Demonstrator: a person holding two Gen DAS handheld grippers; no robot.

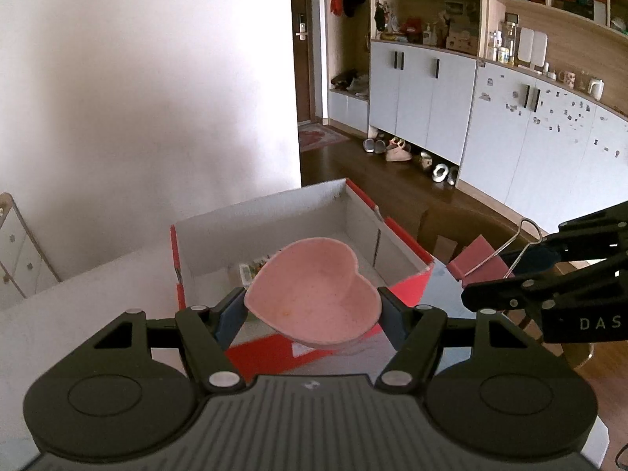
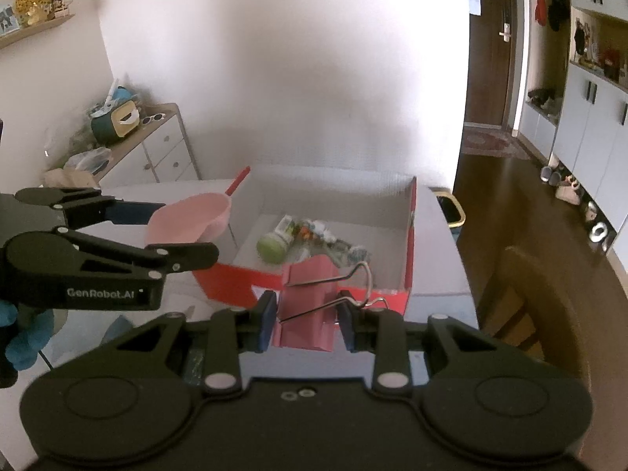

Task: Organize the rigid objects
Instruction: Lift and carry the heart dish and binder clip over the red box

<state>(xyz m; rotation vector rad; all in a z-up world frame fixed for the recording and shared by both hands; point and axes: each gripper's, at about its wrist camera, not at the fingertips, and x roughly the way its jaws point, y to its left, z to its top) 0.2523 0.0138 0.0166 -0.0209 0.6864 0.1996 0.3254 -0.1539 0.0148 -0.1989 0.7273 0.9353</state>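
My left gripper [image 1: 312,316] is shut on a pink heart-shaped bowl [image 1: 314,294], its pads pressed against both sides, and holds it in the air in front of the open red-and-white box [image 1: 408,290]. The same bowl [image 2: 188,221] and left gripper [image 2: 188,231] show at the left of the right wrist view. My right gripper [image 2: 308,320] is shut on a large pink binder clip [image 2: 310,302] with wire handles, held just before the box's [image 2: 243,278] near red wall. That clip [image 1: 481,261] also appears at the right of the left wrist view.
Inside the box lie a green-capped bottle [image 2: 274,245] and several small packets [image 2: 337,247]. The box stands on a white table [image 1: 78,306]. A wooden chair [image 2: 522,298] is at the right, a white drawer unit [image 2: 165,153] at the back left. A blue-gloved hand [image 2: 27,333] holds the left gripper.
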